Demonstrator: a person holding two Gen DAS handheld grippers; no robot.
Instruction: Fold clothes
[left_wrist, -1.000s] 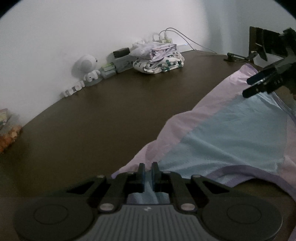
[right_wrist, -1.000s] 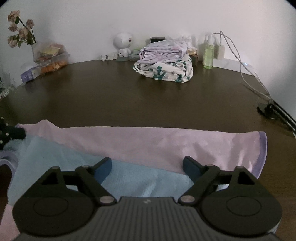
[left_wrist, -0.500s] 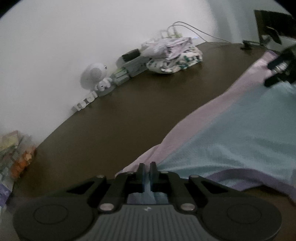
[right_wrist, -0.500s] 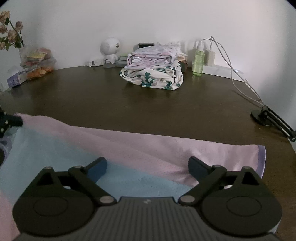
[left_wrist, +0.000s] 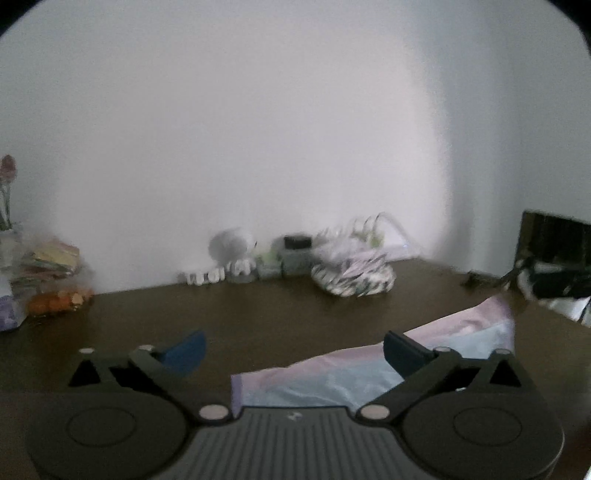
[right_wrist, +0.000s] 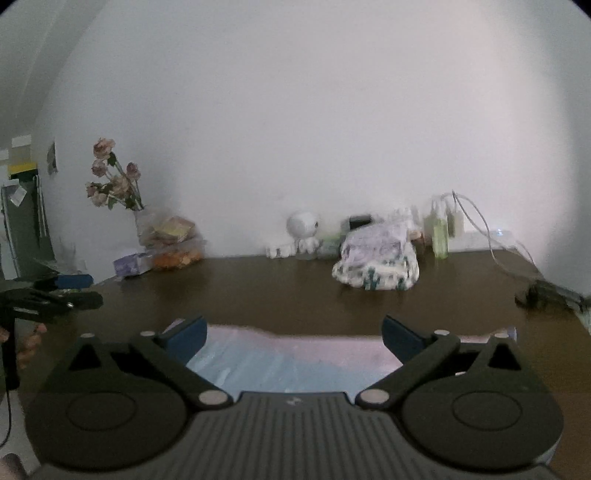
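Observation:
A pink and light-blue garment (left_wrist: 332, 380) lies flat on the dark brown table (left_wrist: 258, 317), near its front edge. My left gripper (left_wrist: 291, 345) hovers above the garment's left end, jaws opening wide, nothing between its blue pads. In the right wrist view the garment (right_wrist: 295, 354) lies under my right gripper (right_wrist: 293, 328), whose jaws are also opening and hold nothing. The left gripper (right_wrist: 55, 295) shows at that view's left edge. A stack of folded clothes (right_wrist: 376, 262) sits at the back by the wall.
Along the wall stand a white round figurine (right_wrist: 303, 225), a green bottle (right_wrist: 439, 232), a plug with a cable (right_wrist: 491, 236), snack bags (right_wrist: 173, 240) and a vase of dried flowers (right_wrist: 114, 181). A black clamp (right_wrist: 543, 293) sits at the table's right edge.
The left gripper let go of the garment's corner and opened wide. Both grippers rose, drew back and tipped up toward the wall. The right jaws widened a little.

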